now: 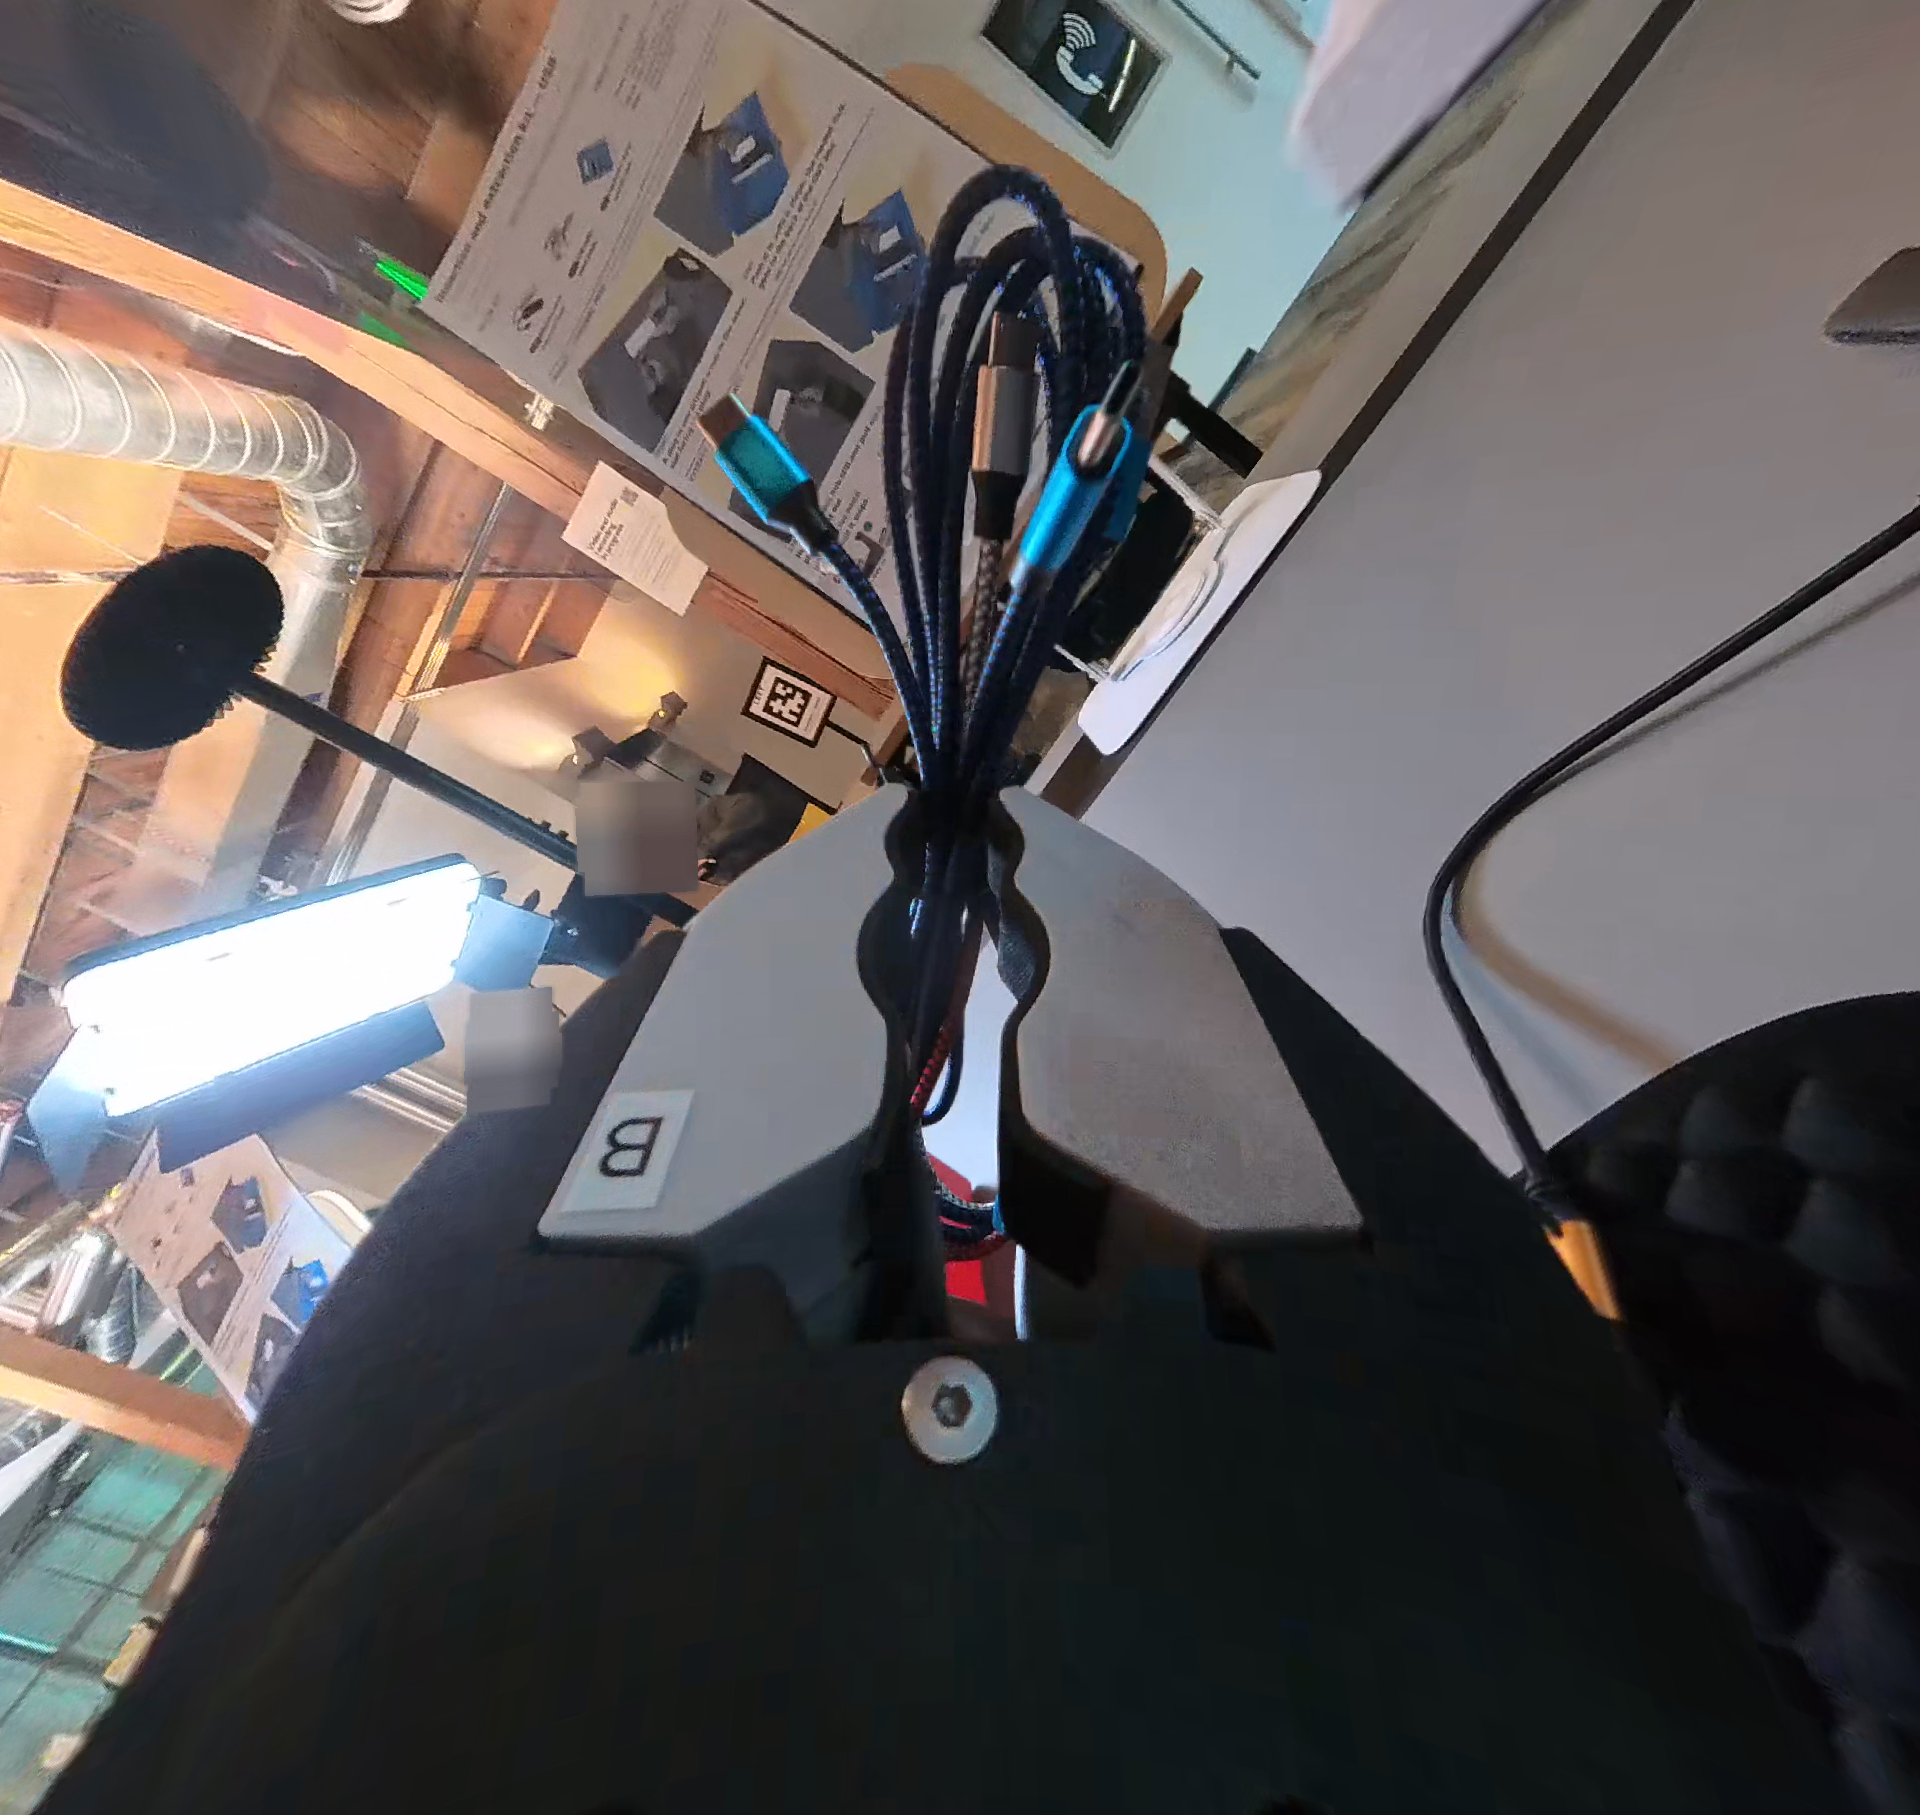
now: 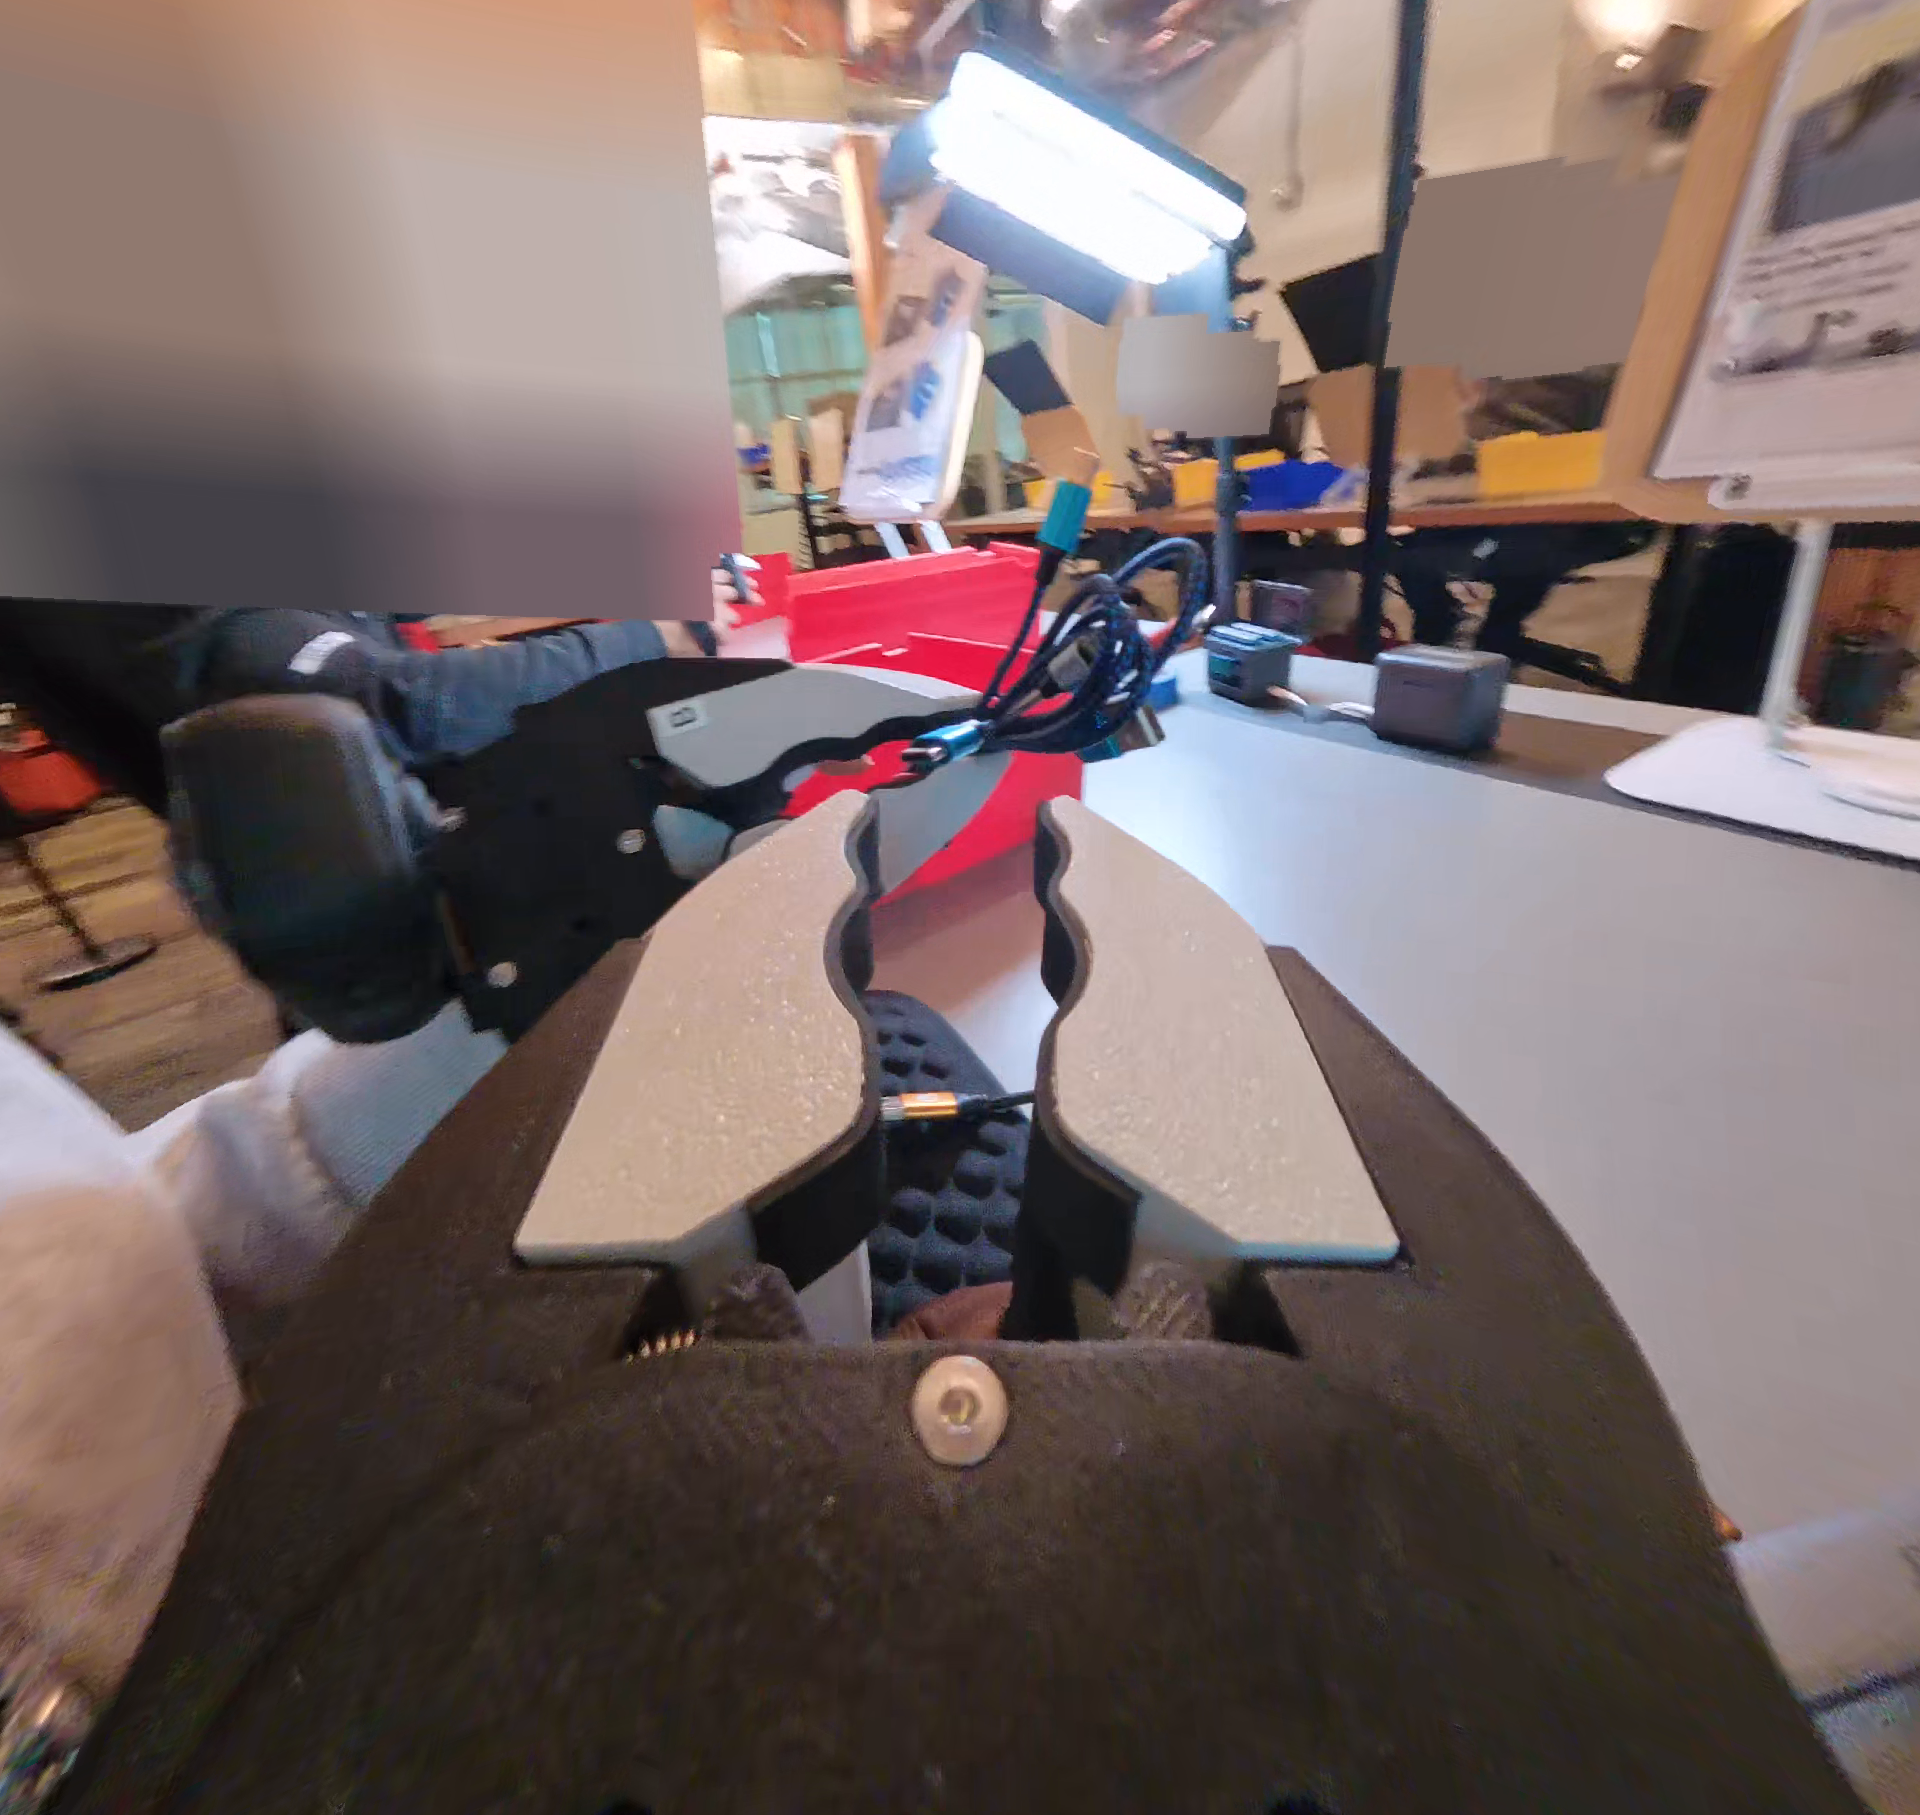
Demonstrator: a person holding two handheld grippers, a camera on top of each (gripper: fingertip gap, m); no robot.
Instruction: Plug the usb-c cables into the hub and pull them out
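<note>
The grey table point(image 2: 1403, 934) stretches ahead of the right gripper, with a red bin point(image 2: 914, 602) at its far left, two small grey boxes point(image 2: 1439, 695) further back, and a black padded mat point(image 2: 940, 1194) at the near edge, where a thin black cable with an orange plug point(image 2: 920, 1105) lies. Which of these is the hub cannot be told. The left gripper point(image 1: 951, 830) is raised off the table and pinches a whole bundle of braided blue usb-c cables point(image 1: 997, 331) between its pressed-together fingers, the loops and the teal plugs point(image 1: 1070, 508) fanning out loose past the tips. The right gripper point(image 2: 951, 830) hangs just beside it, fingers spread and holding nothing. The step in hand looks like sorting out one cable to plug. To do that well, the right gripper should probably take a single teal plug by its metal shell, squarely and close behind the tip, while the left keeps the bundle steady. Grabbing the braid instead would likely leave the plug floppy and hard to line up with a port.
</note>
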